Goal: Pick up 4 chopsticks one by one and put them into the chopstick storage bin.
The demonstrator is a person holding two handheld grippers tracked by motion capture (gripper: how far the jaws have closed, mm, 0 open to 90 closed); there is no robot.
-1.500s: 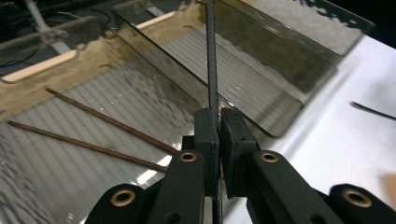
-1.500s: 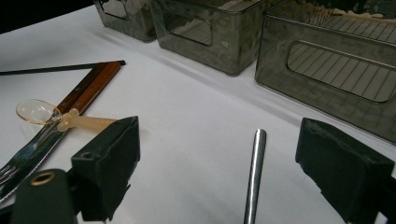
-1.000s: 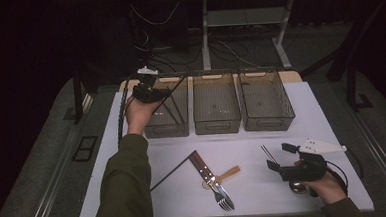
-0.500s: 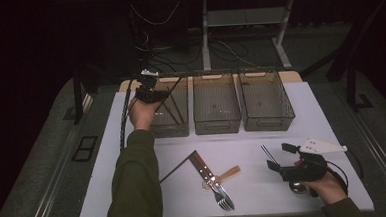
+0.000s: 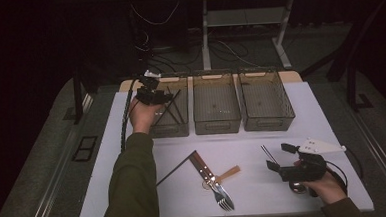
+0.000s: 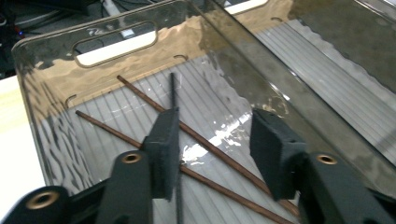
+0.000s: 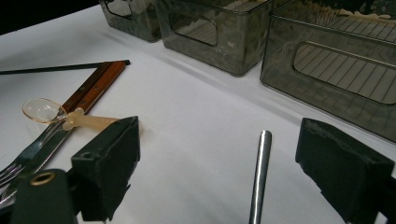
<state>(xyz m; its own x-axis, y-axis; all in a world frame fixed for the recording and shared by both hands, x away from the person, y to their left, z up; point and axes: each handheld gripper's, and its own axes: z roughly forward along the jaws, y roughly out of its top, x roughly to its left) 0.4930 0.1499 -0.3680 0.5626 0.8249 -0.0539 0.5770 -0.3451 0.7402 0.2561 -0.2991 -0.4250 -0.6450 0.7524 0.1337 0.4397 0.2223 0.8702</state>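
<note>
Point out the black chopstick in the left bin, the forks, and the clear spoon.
Black chopstick [image 6: 173, 91]: left gripper view, upper shaft.
Forks [image 5: 223, 197]: high view, tines.
Clear spoon [image 7: 42, 110]: right gripper view, bowl.

Olive-green sleeves; black hand-held gripper jaws with brass rivets.

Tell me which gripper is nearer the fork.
The right. The right gripper rests on the table just right of the fork, jaws open. The left gripper is far off over the left bin, its jaws having just been opening over the chopsticks.
</note>
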